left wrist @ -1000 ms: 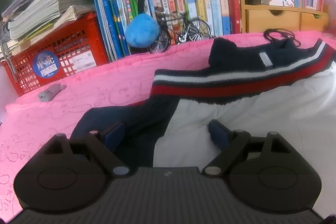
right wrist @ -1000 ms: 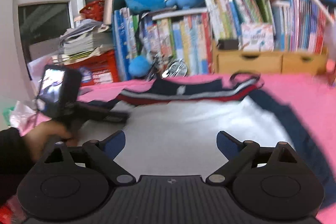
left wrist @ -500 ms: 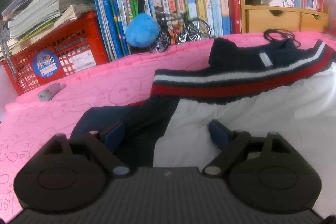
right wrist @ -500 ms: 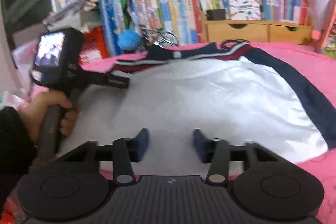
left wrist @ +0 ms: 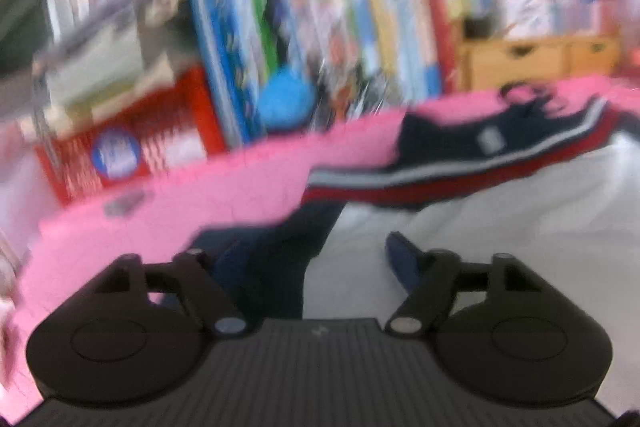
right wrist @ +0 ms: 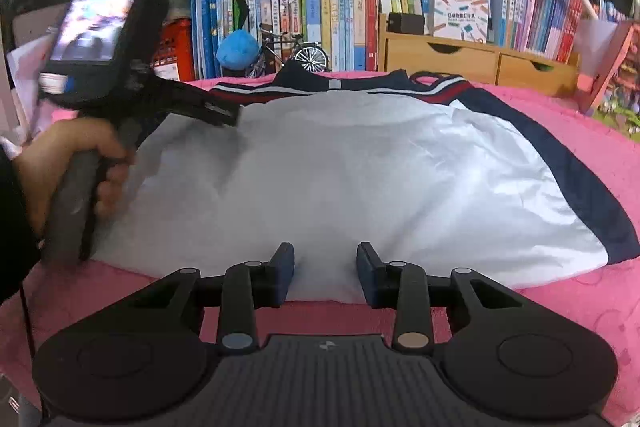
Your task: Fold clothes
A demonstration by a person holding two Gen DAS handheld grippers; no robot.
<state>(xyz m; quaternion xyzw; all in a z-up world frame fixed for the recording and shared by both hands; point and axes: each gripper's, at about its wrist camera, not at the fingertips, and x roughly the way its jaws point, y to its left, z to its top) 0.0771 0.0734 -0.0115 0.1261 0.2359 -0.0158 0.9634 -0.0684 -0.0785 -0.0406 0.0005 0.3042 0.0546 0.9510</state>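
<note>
Pink blanket (right wrist: 580,155): covers the work surface, edge to edge.
White jacket (right wrist: 340,179) with navy side panels and red-white-navy striped trim (right wrist: 440,89): lies flat on the blanket, trim toward the bookshelf (right wrist: 320,7).
Right gripper (right wrist: 325,273): at the near hem; jaws have just been closing, now narrow, a small hump of white fabric between the pads, which appear to pinch it.
Left gripper (left wrist: 308,263): view blurred; jaws have just been closing but stand wide, navy sleeve (left wrist: 280,251) beneath, not clamped.
Hand (right wrist: 68,163): grips the left gripper's handle at the jacket's left side.
</note>
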